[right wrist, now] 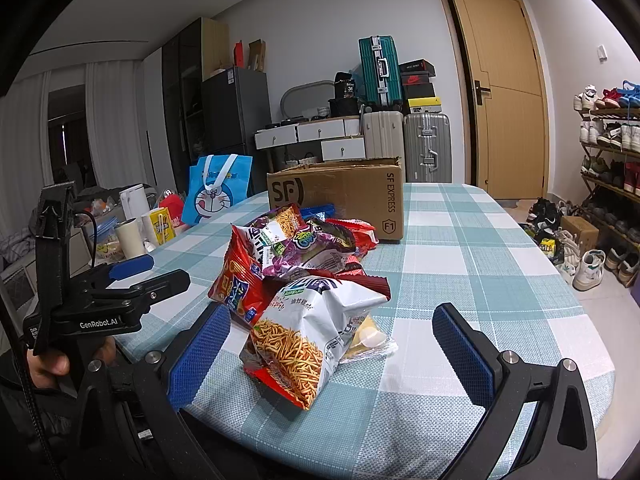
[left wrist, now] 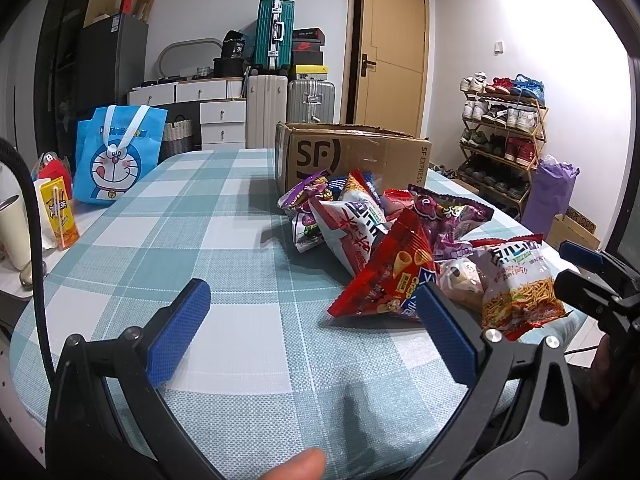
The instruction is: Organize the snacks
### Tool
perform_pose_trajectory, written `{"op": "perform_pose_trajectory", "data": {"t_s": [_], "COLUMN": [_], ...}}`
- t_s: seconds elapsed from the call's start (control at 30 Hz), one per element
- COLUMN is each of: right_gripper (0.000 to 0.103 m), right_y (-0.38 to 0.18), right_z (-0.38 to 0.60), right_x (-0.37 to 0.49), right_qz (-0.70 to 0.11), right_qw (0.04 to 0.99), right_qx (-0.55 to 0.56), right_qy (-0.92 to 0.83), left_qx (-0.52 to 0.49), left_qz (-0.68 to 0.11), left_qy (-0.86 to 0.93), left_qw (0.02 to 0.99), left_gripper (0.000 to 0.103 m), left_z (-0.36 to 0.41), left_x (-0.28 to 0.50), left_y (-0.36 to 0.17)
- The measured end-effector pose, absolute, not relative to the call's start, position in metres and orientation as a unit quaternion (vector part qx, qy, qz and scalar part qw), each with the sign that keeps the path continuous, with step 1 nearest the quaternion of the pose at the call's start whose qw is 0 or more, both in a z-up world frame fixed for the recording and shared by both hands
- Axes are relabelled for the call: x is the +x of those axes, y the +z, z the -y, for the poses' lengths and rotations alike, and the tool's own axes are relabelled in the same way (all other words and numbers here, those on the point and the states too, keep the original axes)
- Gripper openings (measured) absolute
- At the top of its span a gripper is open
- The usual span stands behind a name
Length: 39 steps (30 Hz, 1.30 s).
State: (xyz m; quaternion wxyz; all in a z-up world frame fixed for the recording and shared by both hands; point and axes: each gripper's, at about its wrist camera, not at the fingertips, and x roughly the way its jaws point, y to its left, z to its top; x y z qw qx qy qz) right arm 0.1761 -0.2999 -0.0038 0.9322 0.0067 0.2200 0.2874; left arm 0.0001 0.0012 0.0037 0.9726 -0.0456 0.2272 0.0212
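Observation:
A pile of snack bags (left wrist: 384, 236) lies on the checked tablecloth in front of a brown SF Express cardboard box (left wrist: 352, 156). In the right wrist view the pile (right wrist: 304, 264) sits ahead, with a white noodle-snack bag (right wrist: 308, 336) nearest, the box (right wrist: 340, 196) behind. My left gripper (left wrist: 316, 312) is open and empty, low over the cloth, left of a red cone-snack bag (left wrist: 384, 280). My right gripper (right wrist: 332, 340) is open and empty, its fingers either side of the noodle-snack bag, not touching. The left gripper also shows at the left of the right wrist view (right wrist: 132, 268).
A blue Doraemon tote bag (left wrist: 116, 152) stands at the table's far left, with a yellow drink carton (left wrist: 58, 212) and cups beside it. Suitcases (left wrist: 276, 40) and drawers stand behind. A shoe rack (left wrist: 500, 136) is at the right. The table (right wrist: 460, 240) stretches right of the pile.

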Motion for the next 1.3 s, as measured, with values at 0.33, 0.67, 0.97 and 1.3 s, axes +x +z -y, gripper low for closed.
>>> {"op": "perform_pose_trajectory", "data": {"t_s": [0.33, 0.67, 0.97, 1.3], "right_gripper": [0.103, 0.103, 0.103, 0.103], "right_y": [-0.0041, -0.0043, -0.0043, -0.0015], "right_z": [0.2996, 0.2988, 0.2979, 0.2969], "right_x": [0.1758, 0.1751, 0.1745, 0.175], "right_qz": [-0.22, -0.22, -0.219, -0.219], "right_qw": [0.932, 0.932, 0.932, 0.931], "right_qx": [0.006, 0.005, 0.004, 0.002], "right_qy": [0.287, 0.287, 0.288, 0.29], "left_qx": [-0.045, -0.044, -0.043, -0.033], "left_qz": [-0.227, -0.226, -0.225, -0.232], "left_qy": [0.021, 0.022, 0.021, 0.022], "left_qw": [0.973, 0.973, 0.973, 0.972], "left_gripper": [0.102, 0.102, 0.102, 0.102], "left_z": [-0.0006, -0.0002, -0.0021, 0.002], "left_x": [-0.0003, -0.0006, -0.0003, 0.0018], "left_y": [0.0036, 0.0034, 0.005, 0.0116]}}
